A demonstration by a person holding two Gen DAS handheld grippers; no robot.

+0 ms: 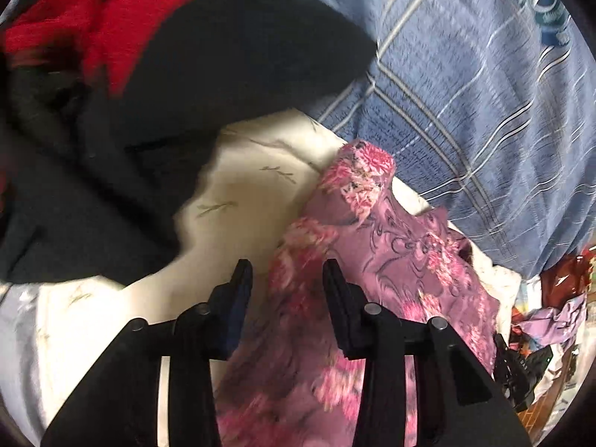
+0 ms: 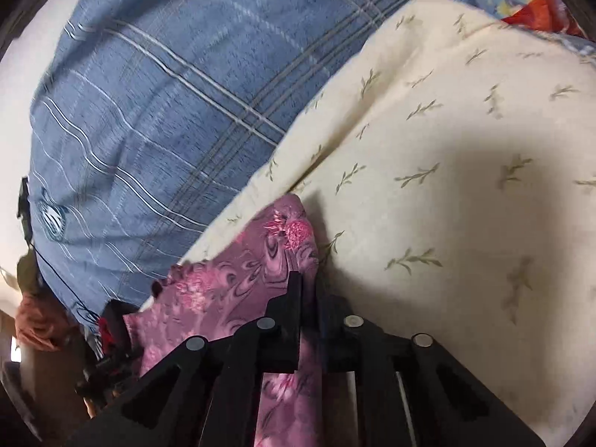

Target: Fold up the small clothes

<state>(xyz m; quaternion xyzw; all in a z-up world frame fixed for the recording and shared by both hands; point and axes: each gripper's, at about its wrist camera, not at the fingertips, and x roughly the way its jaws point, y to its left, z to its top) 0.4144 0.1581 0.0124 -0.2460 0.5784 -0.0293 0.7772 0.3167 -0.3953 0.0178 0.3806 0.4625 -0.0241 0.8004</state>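
Bedding fills most of what I can see: a blue plaid cover (image 2: 156, 111) lies bunched along one side, and against it rests a cream sheet with small leaf sprigs (image 2: 447, 171). No basket or bin shows in either view. In the left view a dark garment (image 1: 208, 74) spreads over the cream sheet's far part, with a red cloth (image 1: 93, 18) lying on top of it. At the lower right edge of that view sits a small heap of mixed clothes (image 1: 551, 313), too blurred to sort out. The pink floral garment (image 1: 372, 246) lies on the cream sheet, next to the blue cover. The left gripper (image 1: 287, 272) points along it, fingers spread apart with the pink fabric between them, not pinched. The right gripper (image 2: 309, 290) has its fingers drawn nearly together on that garment's edge.
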